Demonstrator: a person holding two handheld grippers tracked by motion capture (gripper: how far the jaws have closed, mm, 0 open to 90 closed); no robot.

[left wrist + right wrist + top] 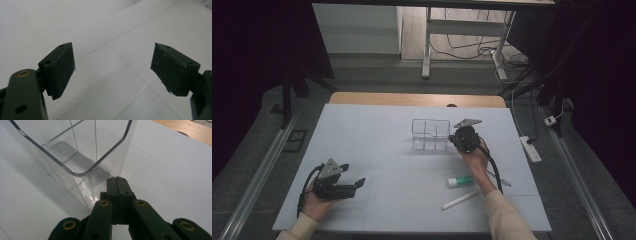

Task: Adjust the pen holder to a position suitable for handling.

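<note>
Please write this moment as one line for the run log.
right gripper: shut, empty, beside clear divided container | left gripper: open, empty, over table | tube: lying on table

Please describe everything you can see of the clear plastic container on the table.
The clear plastic container is a see-through box with rounded corners and thin inner walls that split it into compartments. It stands upright, open at the top, and looks empty, toward the far side of the white table. The shut right gripper is close against its outer wall.
</note>
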